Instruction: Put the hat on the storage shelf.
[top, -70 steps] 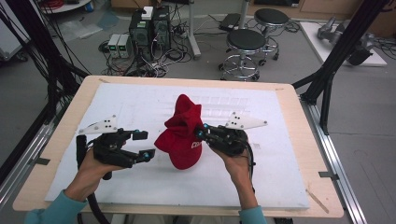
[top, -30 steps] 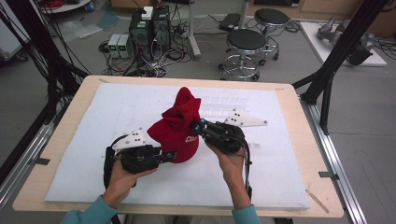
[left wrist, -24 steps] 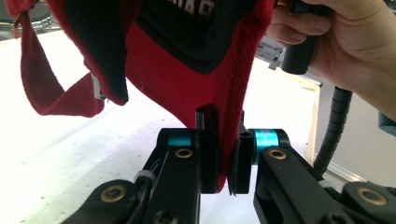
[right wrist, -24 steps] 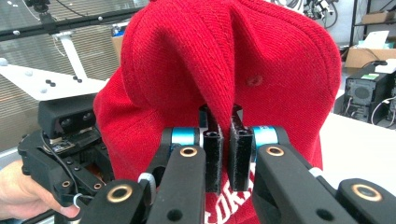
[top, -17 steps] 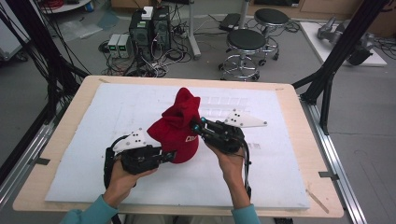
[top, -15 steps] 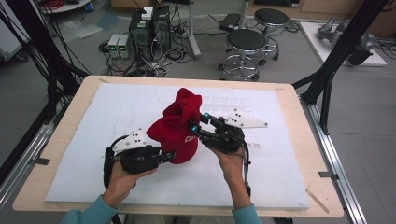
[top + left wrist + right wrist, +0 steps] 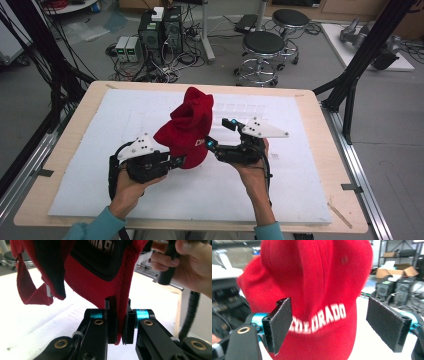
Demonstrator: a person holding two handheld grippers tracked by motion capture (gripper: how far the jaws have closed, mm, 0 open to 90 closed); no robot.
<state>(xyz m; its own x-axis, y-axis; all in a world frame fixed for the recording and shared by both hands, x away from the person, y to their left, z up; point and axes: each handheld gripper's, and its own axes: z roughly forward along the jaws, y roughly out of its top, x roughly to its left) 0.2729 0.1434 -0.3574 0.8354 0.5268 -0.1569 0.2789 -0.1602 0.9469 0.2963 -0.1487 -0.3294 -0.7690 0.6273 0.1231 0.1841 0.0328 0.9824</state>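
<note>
The red cap is held upright over the white foam sheet, its edge clamped by the left gripper. The right gripper, just opened, is spread beside it, untouching.

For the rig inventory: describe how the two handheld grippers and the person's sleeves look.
Both grippers, left gripper and right gripper, have black bodies with a pale grey three-cornered plate on top. The jaw arms are black with brass-coloured pivot pins and turquoise collars; the pads are flat, dark, felt-like rectangles. Black cables trail from them. The sleeves are teal.
</note>
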